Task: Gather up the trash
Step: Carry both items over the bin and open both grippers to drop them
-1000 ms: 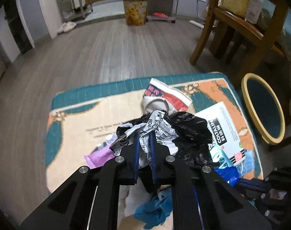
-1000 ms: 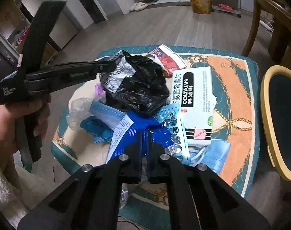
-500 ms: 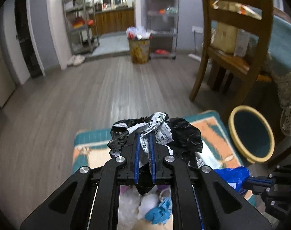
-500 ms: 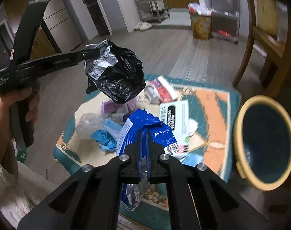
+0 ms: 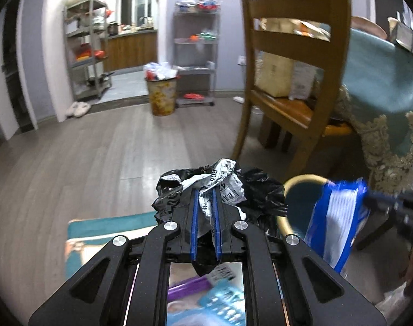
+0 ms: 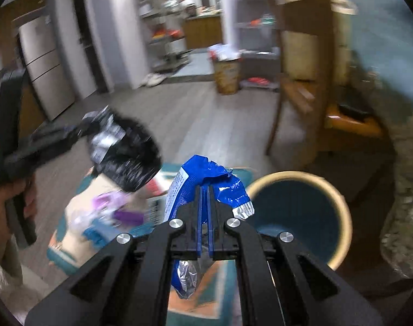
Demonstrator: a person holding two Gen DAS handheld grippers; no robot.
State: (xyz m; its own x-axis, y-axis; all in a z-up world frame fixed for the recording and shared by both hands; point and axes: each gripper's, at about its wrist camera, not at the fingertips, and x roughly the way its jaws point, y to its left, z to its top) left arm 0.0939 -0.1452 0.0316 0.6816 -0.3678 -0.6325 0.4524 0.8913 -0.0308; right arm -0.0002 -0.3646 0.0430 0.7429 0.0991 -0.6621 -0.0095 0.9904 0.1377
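My left gripper (image 5: 205,212) pinching black bag (image 5: 260,193), my right gripper (image 6: 205,206) pinching blue wrapper (image 6: 206,174), both aloft near bin (image 6: 339,206).

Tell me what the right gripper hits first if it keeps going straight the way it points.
Probably nothing soon. The right gripper, shut on the blue snack wrapper, aims past the near-left rim of the yellow-rimmed bin toward bare wood floor. Depth is unclear in this blurred view.
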